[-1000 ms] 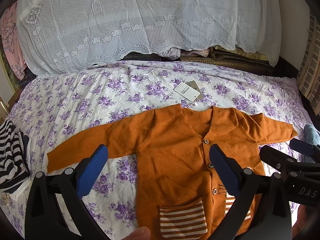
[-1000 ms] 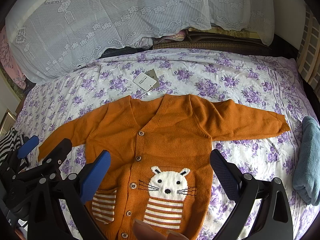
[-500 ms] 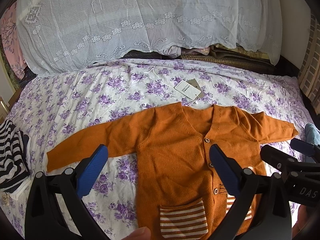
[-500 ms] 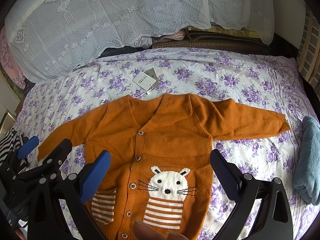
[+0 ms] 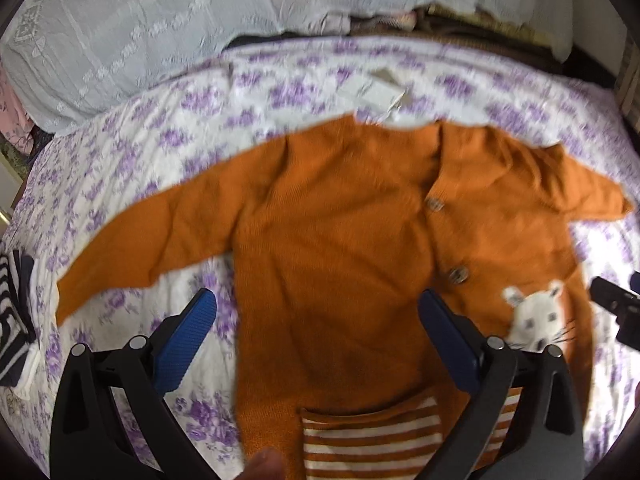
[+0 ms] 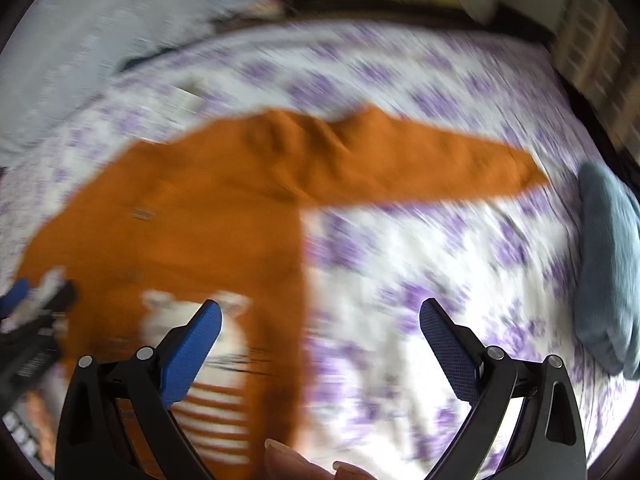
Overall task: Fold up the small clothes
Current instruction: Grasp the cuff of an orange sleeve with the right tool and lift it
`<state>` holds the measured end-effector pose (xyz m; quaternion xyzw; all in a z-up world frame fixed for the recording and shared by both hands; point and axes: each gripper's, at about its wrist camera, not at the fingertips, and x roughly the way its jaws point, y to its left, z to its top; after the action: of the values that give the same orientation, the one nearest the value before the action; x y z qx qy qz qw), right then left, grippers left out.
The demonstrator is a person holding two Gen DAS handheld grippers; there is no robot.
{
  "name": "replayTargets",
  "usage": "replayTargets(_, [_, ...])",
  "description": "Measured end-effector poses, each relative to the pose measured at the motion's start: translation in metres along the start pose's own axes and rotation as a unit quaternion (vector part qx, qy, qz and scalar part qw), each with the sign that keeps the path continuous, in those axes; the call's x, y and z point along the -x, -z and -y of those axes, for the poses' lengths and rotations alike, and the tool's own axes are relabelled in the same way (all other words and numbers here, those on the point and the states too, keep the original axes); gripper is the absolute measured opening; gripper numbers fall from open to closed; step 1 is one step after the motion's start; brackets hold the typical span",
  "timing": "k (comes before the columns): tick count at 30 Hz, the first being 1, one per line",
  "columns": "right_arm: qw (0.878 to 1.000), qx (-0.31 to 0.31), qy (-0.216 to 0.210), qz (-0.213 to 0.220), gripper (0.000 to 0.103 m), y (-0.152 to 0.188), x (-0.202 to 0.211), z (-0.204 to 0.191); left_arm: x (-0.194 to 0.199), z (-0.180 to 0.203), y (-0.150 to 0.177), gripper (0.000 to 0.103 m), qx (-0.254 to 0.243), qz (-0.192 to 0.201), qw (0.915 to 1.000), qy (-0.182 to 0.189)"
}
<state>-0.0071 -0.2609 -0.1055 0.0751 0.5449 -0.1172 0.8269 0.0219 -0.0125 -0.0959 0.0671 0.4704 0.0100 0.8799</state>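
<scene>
An orange knitted baby cardigan (image 5: 340, 240) with a white cat face and striped pockets lies flat, front up, sleeves spread wide, on a bed covered by a white sheet with purple flowers (image 5: 120, 168). The left tongs (image 5: 316, 336) hang above the cardigan's body with their blue-padded fingers wide apart, holding nothing. The right tongs (image 6: 320, 336) are likewise spread and empty, over the sheet just beside the cardigan's side edge, below its outstretched sleeve. A folded grey-blue cloth (image 6: 608, 264) sits at the bed's right edge; a striped black-and-white garment (image 5: 12, 320) at the left.
</scene>
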Motion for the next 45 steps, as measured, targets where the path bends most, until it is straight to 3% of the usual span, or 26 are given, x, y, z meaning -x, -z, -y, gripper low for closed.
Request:
replayTargets(5, [0.999,-0.023,0.008,-0.023,0.1,0.012,-0.037,0.034,-0.022,-0.006,0.011,0.099,0.0,-0.016,0.9996,-0.022])
replayTargets(8, [1.0,-0.009,0.002,0.027,0.1,0.023,-0.038,0.036,-0.037,-0.014,0.022,0.099,-0.002,-0.032,0.9991,-0.028])
replayTargets(11, [0.993,0.0,0.006,0.118,0.1,0.051,-0.034,0.032,-0.039,-0.028,0.035,0.099,0.027,-0.019,0.9994,0.011])
replayTargets(14, [0.993,-0.005,-0.009,0.117,0.1,0.054,-0.036,0.038,-0.043,-0.041,0.047,0.099,0.073,-0.001,0.9962,0.048])
replayTargets(18, [0.993,-0.004,-0.011,0.116,0.1,0.054,-0.035,0.041,-0.042,-0.036,0.049,0.099,0.066,0.008,0.997,0.041])
replayTargets(19, [0.993,-0.005,-0.017,0.117,0.1,0.051,-0.033,0.044,-0.041,-0.035,0.049,0.099,0.065,0.01,0.9971,0.039])
replayTargets(21, [0.99,-0.016,-0.077,0.12,0.1,0.031,-0.024,0.056,-0.042,-0.034,0.048,0.099,0.065,0.01,0.9971,0.038])
replayTargets(22, [0.984,-0.042,-0.123,0.126,0.1,0.022,-0.021,0.069,-0.042,-0.033,0.048,0.099,0.066,0.01,0.997,0.039])
replayTargets(23, [0.966,-0.105,-0.192,0.141,0.1,0.015,-0.02,0.095,-0.042,-0.033,0.048,0.099,0.067,0.011,0.9968,0.041])
replayTargets(25, [0.91,-0.255,-0.292,0.148,0.1,0.007,-0.035,0.145,-0.042,-0.032,0.046,0.099,0.069,0.012,0.9967,0.043])
replayTargets(28, [0.857,-0.355,-0.351,0.129,0.1,-0.005,-0.057,0.184,-0.041,-0.034,0.048,0.099,0.07,0.014,0.9965,0.044])
replayTargets(32, [0.846,-0.376,-0.347,0.152,0.1,-0.024,-0.068,0.191,-0.042,-0.033,0.048,0.099,0.07,0.015,0.9965,0.044])
replayTargets(35, [0.831,-0.399,-0.334,0.198,0.1,-0.038,-0.074,0.197,-0.043,-0.033,0.048,0.099,0.07,0.015,0.9965,0.044])
replayTargets(38, [0.832,-0.406,-0.298,0.234,0.099,-0.058,-0.08,0.201,-0.042,-0.034,0.048,0.099,0.07,0.015,0.9964,0.044])
replayTargets(42, [0.858,-0.378,-0.231,0.259,0.1,-0.079,-0.087,0.192,-0.043,-0.033,0.048,0.099,0.07,0.015,0.9965,0.044])
replayTargets(45, [0.878,-0.339,-0.214,0.263,0.1,-0.091,-0.092,0.185,-0.043,-0.034,0.048,0.099,0.07,0.015,0.9964,0.044])
